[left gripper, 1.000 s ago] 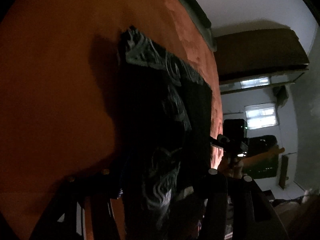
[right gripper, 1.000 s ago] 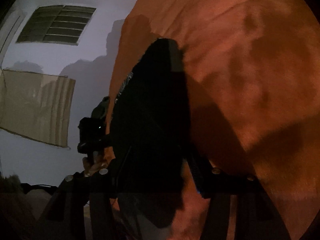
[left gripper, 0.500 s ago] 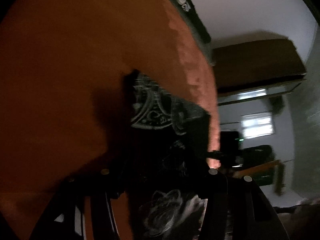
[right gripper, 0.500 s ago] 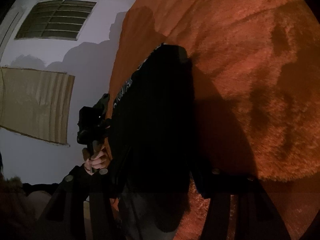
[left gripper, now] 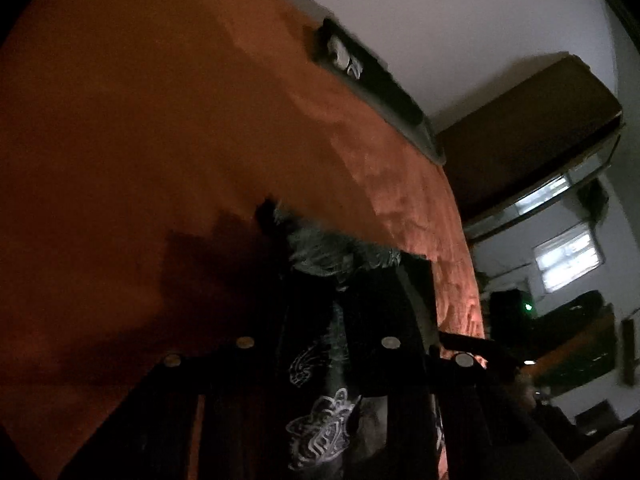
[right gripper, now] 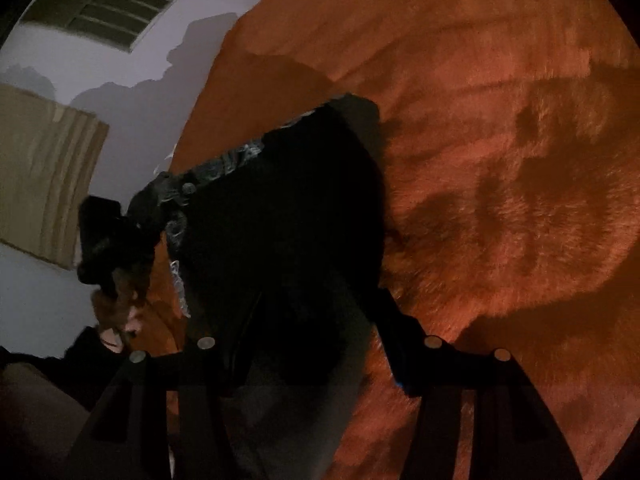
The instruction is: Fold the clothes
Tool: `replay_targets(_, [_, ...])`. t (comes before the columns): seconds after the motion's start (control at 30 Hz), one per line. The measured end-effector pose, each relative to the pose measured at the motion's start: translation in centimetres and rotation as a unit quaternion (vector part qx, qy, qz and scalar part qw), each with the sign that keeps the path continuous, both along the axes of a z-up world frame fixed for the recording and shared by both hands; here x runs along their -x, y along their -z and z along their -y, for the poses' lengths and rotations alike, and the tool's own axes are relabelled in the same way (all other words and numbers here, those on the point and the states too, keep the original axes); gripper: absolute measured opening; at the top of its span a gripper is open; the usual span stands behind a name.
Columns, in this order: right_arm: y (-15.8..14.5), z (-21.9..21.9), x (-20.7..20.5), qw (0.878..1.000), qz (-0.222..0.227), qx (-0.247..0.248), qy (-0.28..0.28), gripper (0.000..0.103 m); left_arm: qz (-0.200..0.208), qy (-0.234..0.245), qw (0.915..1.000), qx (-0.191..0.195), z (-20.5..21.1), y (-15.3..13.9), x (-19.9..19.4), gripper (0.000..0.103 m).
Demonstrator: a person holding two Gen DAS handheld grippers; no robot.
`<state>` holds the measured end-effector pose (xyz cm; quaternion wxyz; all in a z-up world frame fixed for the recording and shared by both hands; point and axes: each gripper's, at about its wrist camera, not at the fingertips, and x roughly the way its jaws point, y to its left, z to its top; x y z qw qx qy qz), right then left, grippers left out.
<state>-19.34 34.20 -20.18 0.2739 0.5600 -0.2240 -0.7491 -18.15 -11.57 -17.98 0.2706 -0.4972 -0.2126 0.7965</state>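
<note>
The orange fuzzy blanket [right gripper: 500, 184] fills most of both views under your work. On it lies the black garment [right gripper: 288, 216] with pale printed patterns, its near edge lifted off the blanket. Your left tool [left gripper: 320, 368] is clenched on that edge at one side, and your right tool [right gripper: 316, 360] grips it at the other

No text, number or brand can be read; the black cloth garment [left gripper: 320, 420] carries only white swirling printed patterns, and the white marks on the far dark object [left gripper: 344, 56] are too blurred
</note>
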Motion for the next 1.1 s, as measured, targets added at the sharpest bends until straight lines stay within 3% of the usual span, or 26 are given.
replay_targets(0.1, [-0.9, 0.3, -1.2, 1.000, -0.016, -0.019, 0.001, 0.055, 0.029, 0.000, 0.9955, 0.090, -0.3, 1.3, 0.6, 0.036])
replay_targets(0.13, [-1.2, 0.5, -1.4, 1.000, -0.018, -0.021, 0.002, 0.055, 0.043, -0.002, 0.9946, 0.095, -0.1, 2.0, 0.6, 0.036])
replay_targets(0.2, [-1.6, 0.7, -2.0, 1.000, -0.021, -0.013, 0.004, 0.055, 0.078, -0.012, 0.9941, 0.075, 1.2, 3.2, 0.3, 0.036])
replay_targets(0.33, [-1.6, 0.8, -2.5, 1.000, -0.013, -0.004, 0.003, 0.055, 0.094, -0.005, 0.9944, -0.048, 2.2, 1.8, -2.0, 0.039])
replay_targets(0.47, [-2.2, 1.9, -3.1, 0.999, -0.020, 0.026, -0.004, 0.055, 0.070, 0.095, 0.9886, -0.093, -2.6, -0.9, -4.1, 0.043])
replay_targets(0.6, [-2.1, 4.8, -3.1, 0.998, -0.025, 0.036, -0.035, 0.055, 0.060, 0.116, 0.9909, 0.033, -7.5, 1.7, -4.1, 0.042])
replay_targets(0.63, [-1.7, 5.1, -2.9, 0.999, -0.020, 0.031, -0.037, 0.055, 0.059, 0.118, 0.9896, 0.056, -8.3, 2.2, -4.0, 0.030])
replay_targets(0.7, [-0.9, 5.9, -2.6, 0.999, -0.011, 0.021, -0.041, 0.055, 0.061, 0.107, 0.9906, 0.059, -7.8, 2.5, -3.9, 0.006])
replay_targets(0.83, [1.1, 6.5, -2.2, 0.999, 0.014, -0.010, -0.036, 0.054, 0.066, 0.086, 0.9920, 0.065, -6.7, 3.0, -3.7, 0.005])
replay_targets(0.9, [1.8, 6.0, -2.1, 0.999, 0.013, -0.020, -0.027, 0.045, 0.060, 0.078, 0.9926, 0.071, -6.3, 2.8, -3.8, 0.007])
replay_targets(0.97, [2.0, 5.1, -2.4, 0.999, 0.001, -0.048, -0.011, 0.022, 0.008, 0.088, 0.9914, 0.096, -7.1, 0.6, -4.3, 0.017])
replay_targets(1.0, [2.2, 4.4, -2.7, 0.998, -0.006, -0.067, 0.001, 0.016, -0.018, 0.088, 0.9881, 0.125, -7.8, 0.4, -4.0, 0.027])
replay_targets(1.03, [2.5, 3.6, -2.8, 0.997, -0.007, -0.079, 0.014, 0.004, -0.028, 0.081, 0.9829, 0.163, -8.7, 1.1, -2.9, 0.032])
replay_targets(1.07, [2.7, 3.0, -2.9, 0.997, -0.002, -0.079, 0.022, 0.000, -0.017, 0.070, 0.9784, 0.194, -8.5, 2.3, -2.2, 0.032])
replay_targets(1.1, [3.0, 2.3, -3.0, 0.997, 0.003, -0.078, 0.030, 0.000, 0.002, 0.062, 0.9791, 0.194, -8.2, 3.1, -1.6, 0.032])
